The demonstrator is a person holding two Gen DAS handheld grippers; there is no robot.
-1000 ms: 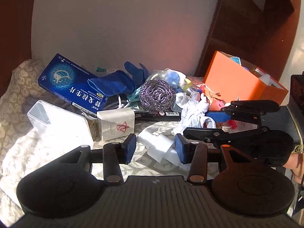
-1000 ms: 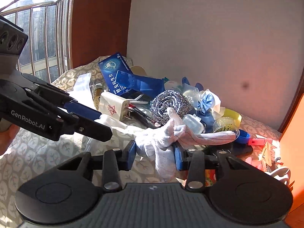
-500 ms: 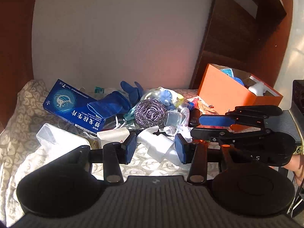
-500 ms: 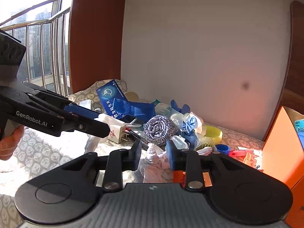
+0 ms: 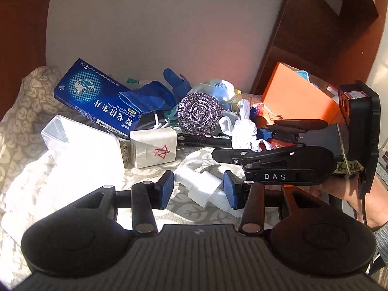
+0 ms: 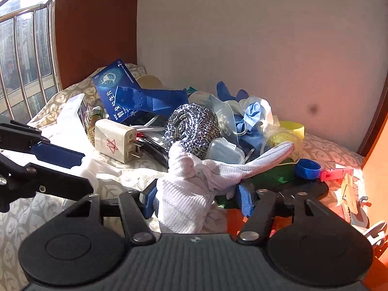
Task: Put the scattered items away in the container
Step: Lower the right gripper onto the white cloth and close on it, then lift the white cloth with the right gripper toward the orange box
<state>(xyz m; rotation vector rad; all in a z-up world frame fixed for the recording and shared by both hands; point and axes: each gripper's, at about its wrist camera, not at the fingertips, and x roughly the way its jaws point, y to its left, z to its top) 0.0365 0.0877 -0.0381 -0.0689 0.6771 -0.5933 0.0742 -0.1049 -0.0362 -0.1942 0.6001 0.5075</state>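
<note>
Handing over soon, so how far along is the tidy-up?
Early. Done: a few items sit in the orange box. In hand: the white glove lies between the right gripper pads; grip unclear. The left gripper is open, holding nothing. Left: steel scourer, blue carton, charger, more.

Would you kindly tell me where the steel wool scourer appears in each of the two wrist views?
Left wrist view: steel wool scourer sits just above centre, right of the blue medicine box.
Right wrist view: scourer sits at centre, behind the white glove.
Shared landmark: the white charger with a red star, left of the scourer.
</note>
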